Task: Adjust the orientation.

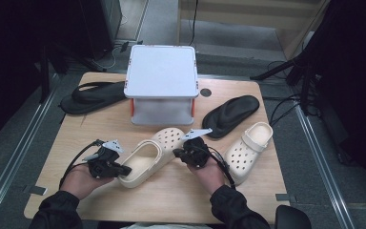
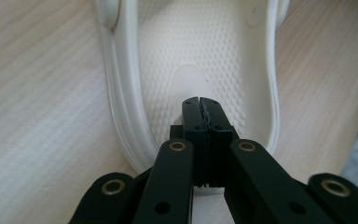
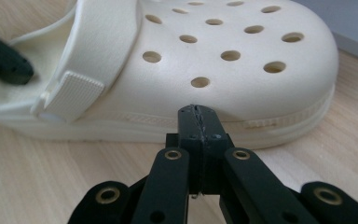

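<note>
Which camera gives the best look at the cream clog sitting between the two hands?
The high view: it shows the whole cream clog on the table, heel to toe. The left gripper view looks only into its heel and dimpled footbed. The right gripper view shows its holed toe and strap from the side, close up.

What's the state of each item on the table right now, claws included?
Left claw: shut, empty, tip inside the heel opening of the near clog.
Right claw: shut, empty, at the near clog's side.
Near cream perforated foam clog: upright, strap swung forward.
Second cream clog: upright, untouched.
Left black flip-flop: sole down.
Right black flip-flop: sole down.
White lidded plastic box: closed.
</note>
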A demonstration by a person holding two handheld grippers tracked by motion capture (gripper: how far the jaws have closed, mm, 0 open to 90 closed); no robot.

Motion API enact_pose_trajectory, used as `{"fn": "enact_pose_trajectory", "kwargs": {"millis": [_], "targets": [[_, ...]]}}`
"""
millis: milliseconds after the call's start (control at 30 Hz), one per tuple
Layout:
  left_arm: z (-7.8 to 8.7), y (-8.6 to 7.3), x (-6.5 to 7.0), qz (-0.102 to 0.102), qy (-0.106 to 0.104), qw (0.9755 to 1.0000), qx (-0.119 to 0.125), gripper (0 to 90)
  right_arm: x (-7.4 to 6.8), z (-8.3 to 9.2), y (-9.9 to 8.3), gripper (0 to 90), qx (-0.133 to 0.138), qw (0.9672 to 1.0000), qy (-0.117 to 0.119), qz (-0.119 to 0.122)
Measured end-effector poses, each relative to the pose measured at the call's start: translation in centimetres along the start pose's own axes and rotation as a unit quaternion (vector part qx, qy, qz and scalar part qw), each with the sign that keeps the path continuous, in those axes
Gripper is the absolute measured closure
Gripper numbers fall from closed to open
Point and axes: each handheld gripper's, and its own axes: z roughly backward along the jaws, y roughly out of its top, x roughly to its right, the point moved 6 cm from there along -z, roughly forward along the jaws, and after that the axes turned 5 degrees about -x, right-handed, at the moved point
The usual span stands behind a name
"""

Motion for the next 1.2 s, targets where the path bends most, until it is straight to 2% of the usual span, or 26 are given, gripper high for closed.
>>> {"fn": "enact_pose_trajectory", "kwargs": {"millis": [233, 300, 333, 500, 600, 700, 800, 867, 967, 1000, 1033, 1067, 1100, 1200], "targets": [[-0.3, 0.0, 1.0, 0.000, -0.001, 1.0000, -0.004, 90.0, 0.2, -1.1, 1.5, 90.0, 0.004, 1.0000, 0.005, -0.007], [-0.4, 0.1, 1.2, -0.001, -0.007, 1.0000, -0.006, 90.0, 0.2, -1.5, 1.9, 90.0, 0.004, 0.9999, 0.007, -0.006], [-0.7, 0.3, 1.6, -0.001, -0.017, 0.9998, -0.005, 90.0, 0.1, -1.7, 2.1, 90.0, 0.002, 0.9999, 0.009, -0.009], [-1.0, 0.6, 2.3, -0.012, -0.021, 0.9997, -0.009, 90.0, -0.6, -2.3, 2.5, 90.0, -0.002, 0.9999, 0.014, -0.002], [-1.5, 0.9, 2.9, -0.004, -0.041, 0.9991, -0.010, 90.0, -1.0, -2.5, 2.5, 90.0, -0.004, 0.9998, 0.018, -0.004], [-1.7, 1.1, 3.3, -0.003, -0.051, 0.9986, -0.011, 90.0, -1.2, -2.6, 2.6, 90.0, -0.002, 0.9997, 0.022, -0.002], [-2.1, 1.5, 3.9, -0.014, -0.049, 0.9986, -0.012, 90.0, -1.5, -2.7, 2.7, 90.0, 0.000, 0.9997, 0.023, 0.004], [-2.1, 1.5, 3.9, -0.015, -0.049, 0.9986, -0.012, 90.0, -1.6, -2.6, 2.8, 90.0, 0.000, 0.9998, 0.021, 0.004], [-1.9, 1.5, 3.5, -0.006, -0.052, 0.9986, -0.004, 90.0, -1.6, -2.6, 2.8, 90.0, 0.000, 0.9998, 0.022, 0.004], [-1.6, 1.4, 3.1, 0.002, -0.047, 0.9989, -0.001, 90.0, -1.5, -2.6, 2.7, 90.0, 0.000, 0.9997, 0.022, 0.008], [-1.6, 1.4, 3.1, 0.002, -0.047, 0.9989, -0.001, 89.7, -1.5, -2.6, 2.7, 90.0, 0.001, 0.9997, 0.023, 0.012], [-1.1, 1.5, 2.6, 0.015, -0.045, 0.9988, 0.012, 88.3, -1.4, -2.5, 2.7, 90.0, 0.002, 0.9996, 0.022, 0.015], [-1.1, 1.5, 2.6, 0.015, -0.045, 0.9988, 0.012, 87.4, -1.4, -2.5, 2.7, 90.0, 0.002, 0.9996, 0.022, 0.015], [0.0, 1.5, 2.1, 0.023, -0.042, 0.9983, 0.032, 84.2, -1.2, -1.9, 2.7, 88.9, 0.008, 0.9995, 0.021, 0.022]]}}
